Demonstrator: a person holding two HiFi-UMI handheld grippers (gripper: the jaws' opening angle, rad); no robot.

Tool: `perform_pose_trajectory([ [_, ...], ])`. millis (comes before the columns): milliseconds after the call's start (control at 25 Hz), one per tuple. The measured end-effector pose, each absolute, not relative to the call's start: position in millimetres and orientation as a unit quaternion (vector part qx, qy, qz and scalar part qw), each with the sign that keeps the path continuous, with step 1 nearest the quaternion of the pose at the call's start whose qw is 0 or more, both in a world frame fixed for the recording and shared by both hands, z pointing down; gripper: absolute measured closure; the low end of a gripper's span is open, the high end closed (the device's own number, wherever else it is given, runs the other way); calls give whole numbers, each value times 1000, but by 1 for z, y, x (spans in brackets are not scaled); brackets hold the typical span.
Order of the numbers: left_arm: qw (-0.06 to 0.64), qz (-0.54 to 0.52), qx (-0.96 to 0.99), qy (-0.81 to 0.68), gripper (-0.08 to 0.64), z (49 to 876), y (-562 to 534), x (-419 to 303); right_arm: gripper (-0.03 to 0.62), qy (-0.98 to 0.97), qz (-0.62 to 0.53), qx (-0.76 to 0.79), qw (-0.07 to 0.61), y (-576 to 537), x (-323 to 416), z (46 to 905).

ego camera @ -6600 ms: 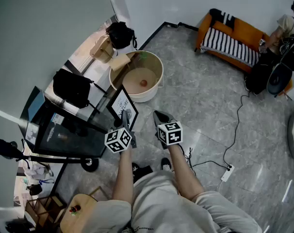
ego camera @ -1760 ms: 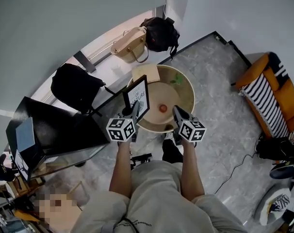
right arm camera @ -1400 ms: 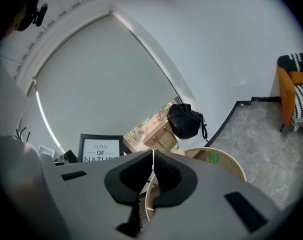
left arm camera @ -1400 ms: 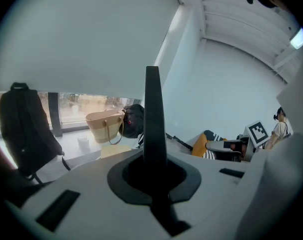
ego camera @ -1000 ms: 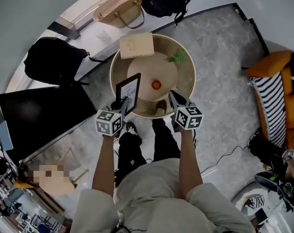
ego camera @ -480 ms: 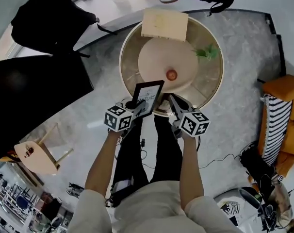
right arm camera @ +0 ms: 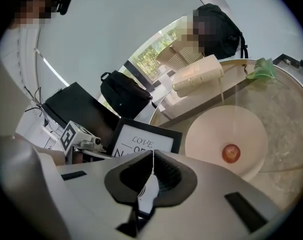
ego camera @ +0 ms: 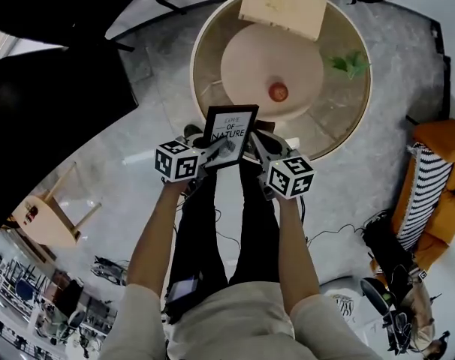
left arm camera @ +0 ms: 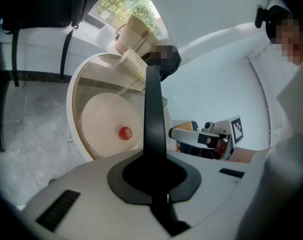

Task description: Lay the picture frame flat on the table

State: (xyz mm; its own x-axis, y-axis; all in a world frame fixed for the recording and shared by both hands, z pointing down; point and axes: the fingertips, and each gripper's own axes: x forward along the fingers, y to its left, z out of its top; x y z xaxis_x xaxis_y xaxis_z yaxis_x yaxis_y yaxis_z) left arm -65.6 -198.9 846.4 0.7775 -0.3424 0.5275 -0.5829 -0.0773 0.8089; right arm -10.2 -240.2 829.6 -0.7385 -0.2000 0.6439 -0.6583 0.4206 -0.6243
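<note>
The picture frame (ego camera: 230,134) is black with a white print reading LOVE OF NATURE. It hangs over the near rim of the round glass-topped table (ego camera: 197,81). My left gripper (ego camera: 218,148) is shut on the frame's lower left edge. In the left gripper view the frame (left arm camera: 153,109) runs edge-on, straight up out of the left gripper (left arm camera: 154,170). My right gripper (ego camera: 257,140) is just right of the frame, shut with nothing in it. Behind the closed right gripper (right arm camera: 152,157) the frame's print (right arm camera: 143,141) shows.
Under the glass lie a beige disc (ego camera: 271,72) and a red ball (ego camera: 278,91). A pale wooden box (ego camera: 282,4) and a green sprig (ego camera: 348,64) sit on the far side. A black cabinet (ego camera: 55,118), a wooden stool (ego camera: 47,217) and an orange sofa (ego camera: 440,172) stand around.
The view has moved closer over the table. The frame in my left gripper has turned, so its print faces up and reads straight. Both grippers stay by the table's near rim.
</note>
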Motion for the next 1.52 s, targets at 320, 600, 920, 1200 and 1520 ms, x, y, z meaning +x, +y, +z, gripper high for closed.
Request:
perform_pose_trajectory([
  [320, 626, 65, 720, -292, 532, 877, -194, -62, 557, -807, 459, 247, 276, -227, -33, 859],
  [600, 643, 36, 709, -289, 532, 887, -183, -61, 557, -816, 428, 220, 321, -210, -45, 880],
  [920, 653, 59, 697, -288, 531, 908, -178, -67, 557, -834, 351, 175, 389, -203, -54, 907],
  [1200, 680, 49, 672, -290, 529, 918, -175, -79, 557, -843, 319, 157, 404, -203, -68, 915],
  [1520, 677, 80, 664, -307, 486, 923, -171, -85, 557, -844, 311, 152, 409, -204, -69, 916],
])
